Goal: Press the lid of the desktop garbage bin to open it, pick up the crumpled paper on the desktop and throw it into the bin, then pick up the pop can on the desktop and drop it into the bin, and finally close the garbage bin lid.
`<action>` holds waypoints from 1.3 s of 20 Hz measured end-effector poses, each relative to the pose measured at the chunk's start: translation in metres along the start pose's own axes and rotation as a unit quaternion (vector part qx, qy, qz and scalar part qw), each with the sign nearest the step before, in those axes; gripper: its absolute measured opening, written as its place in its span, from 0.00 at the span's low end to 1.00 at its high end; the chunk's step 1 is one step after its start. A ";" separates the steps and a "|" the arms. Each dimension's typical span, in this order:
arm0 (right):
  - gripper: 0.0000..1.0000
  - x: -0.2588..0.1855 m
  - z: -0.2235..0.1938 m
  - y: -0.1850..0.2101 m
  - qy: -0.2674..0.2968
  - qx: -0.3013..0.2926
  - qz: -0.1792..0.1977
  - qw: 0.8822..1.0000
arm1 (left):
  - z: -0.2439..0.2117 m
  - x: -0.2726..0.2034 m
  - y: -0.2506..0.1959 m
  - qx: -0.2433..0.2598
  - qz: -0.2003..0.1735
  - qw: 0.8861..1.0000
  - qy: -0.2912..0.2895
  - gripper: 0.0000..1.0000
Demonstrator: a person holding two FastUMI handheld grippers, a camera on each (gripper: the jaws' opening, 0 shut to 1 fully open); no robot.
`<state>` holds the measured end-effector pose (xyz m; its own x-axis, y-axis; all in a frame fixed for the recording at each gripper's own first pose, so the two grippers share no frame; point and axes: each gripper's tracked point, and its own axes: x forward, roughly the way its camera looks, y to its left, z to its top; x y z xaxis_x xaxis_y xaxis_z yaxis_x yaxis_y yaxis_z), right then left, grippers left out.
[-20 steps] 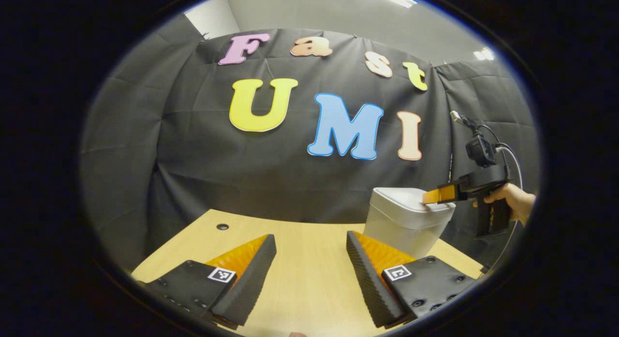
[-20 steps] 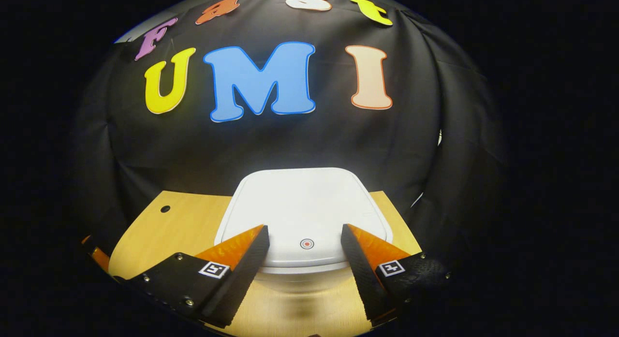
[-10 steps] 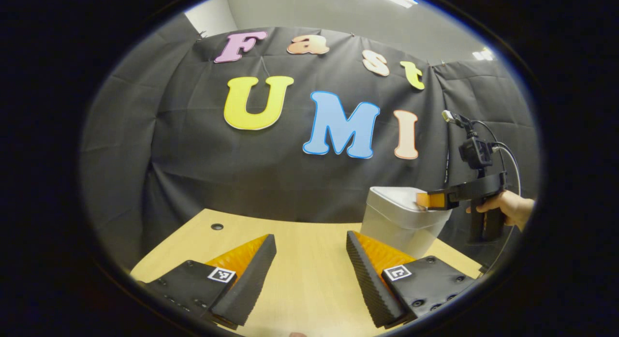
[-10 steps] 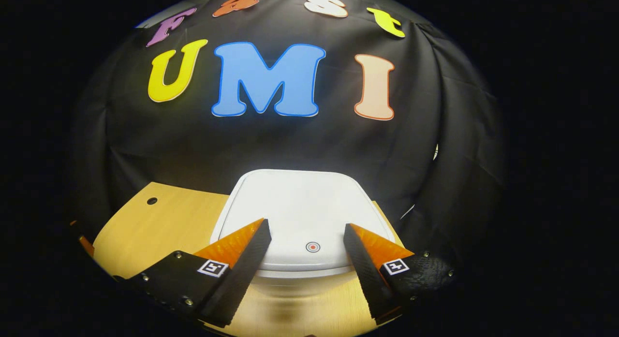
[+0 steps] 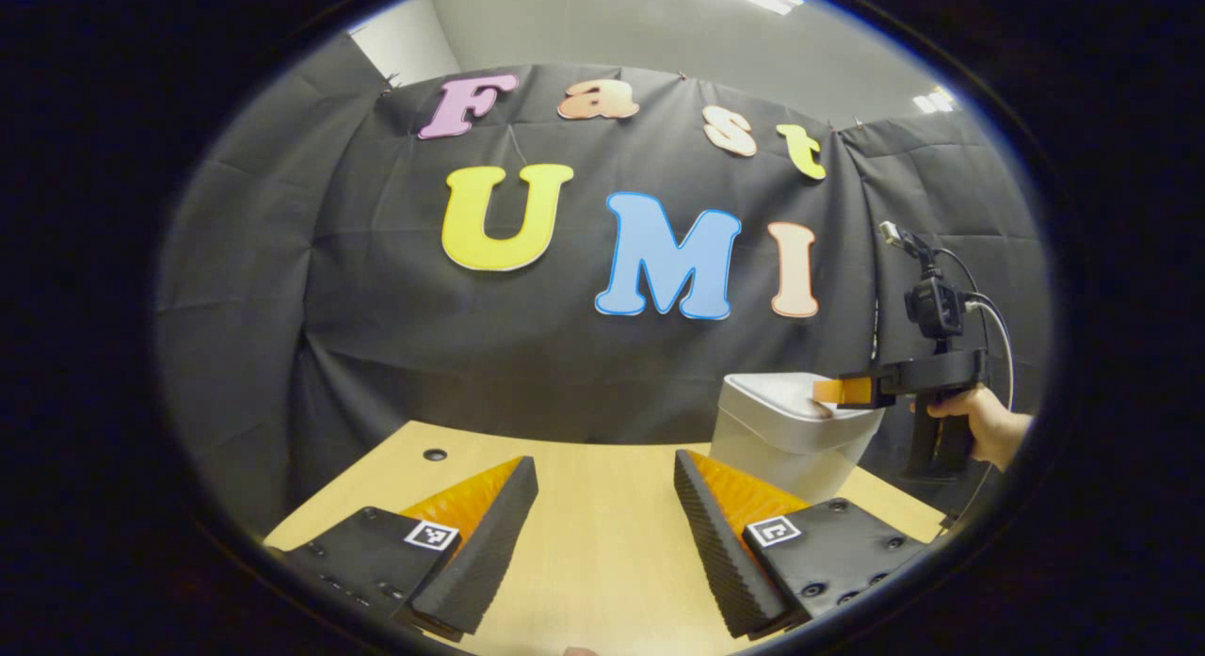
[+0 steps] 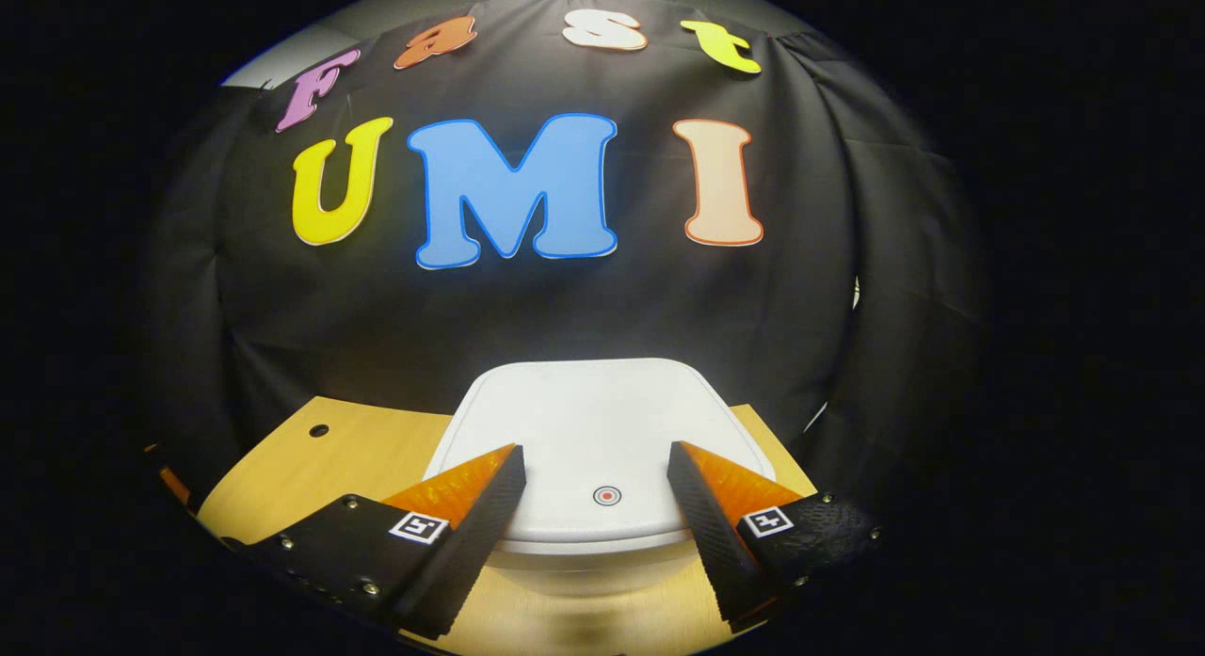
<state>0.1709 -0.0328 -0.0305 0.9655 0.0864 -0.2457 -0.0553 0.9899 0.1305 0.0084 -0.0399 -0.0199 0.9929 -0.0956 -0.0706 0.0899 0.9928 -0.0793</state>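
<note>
**Right gripper lifts slightly off the bin lid's front edge**

Since a second ago the right gripper (image 5: 830, 392) has levelled out over the garbage bin (image 5: 781, 444), its fingers now reaching flat across the lid's near rim rather than dipping toward it. In the left gripper view, the left gripper (image 5: 604, 491) hangs over the bare desktop (image 5: 602, 552) with its jaws spread wide and nothing between them. The bin stands upright at the desk's far right, close to the black cloth wall; a hand (image 5: 979, 421) holds the right tool just beside it.

In the right gripper view, the right gripper (image 6: 595, 477) has its jaws released and apart, straddling the front of the lid (image 6: 593, 421), which lies closed and flat. The lid's long axis runs away from the camera toward the wall, and its red dot (image 6: 607, 495), likely the press point, sits at the near edge between the fingers.

My read on the risk: with the jaws spread, neither finger lines up with the dot, so a downward push may land on the rim either side and fail to spring the latch. A hard push could also tip or slide the light bin.
</note>
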 end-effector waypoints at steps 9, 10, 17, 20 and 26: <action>0.98 -0.027 0.019 -0.004 -0.058 0.016 -0.007 0.998 | 0.008 0.006 0.010 0.013 0.030 0.999 -0.003 0.95; 0.98 -0.033 0.024 -0.004 -0.066 0.017 -0.006 0.998 | 0.010 0.008 0.010 0.015 0.032 0.999 -0.004 0.95; 0.98 -0.088 0.043 -0.005 -0.118 0.020 0.013 0.993 | 0.035 0.023 0.003 0.034 0.051 0.998 -0.027 0.96; 0.97 -0.114 0.048 -0.010 -0.138 0.012 0.020 0.990 | 0.043 0.021 -0.002 0.036 0.065 0.996 -0.039 0.96; 0.97 -0.131 0.048 -0.018 -0.163 -0.007 0.013 0.987 | 0.060 0.014 -0.012 0.056 0.073 0.994 -0.061 0.96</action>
<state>0.0572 -0.0673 0.0458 0.9941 0.0742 0.0791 -0.0833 0.9893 0.1195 0.0259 -0.0487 0.0397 0.9974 0.0534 0.0491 -0.0551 0.9979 0.0345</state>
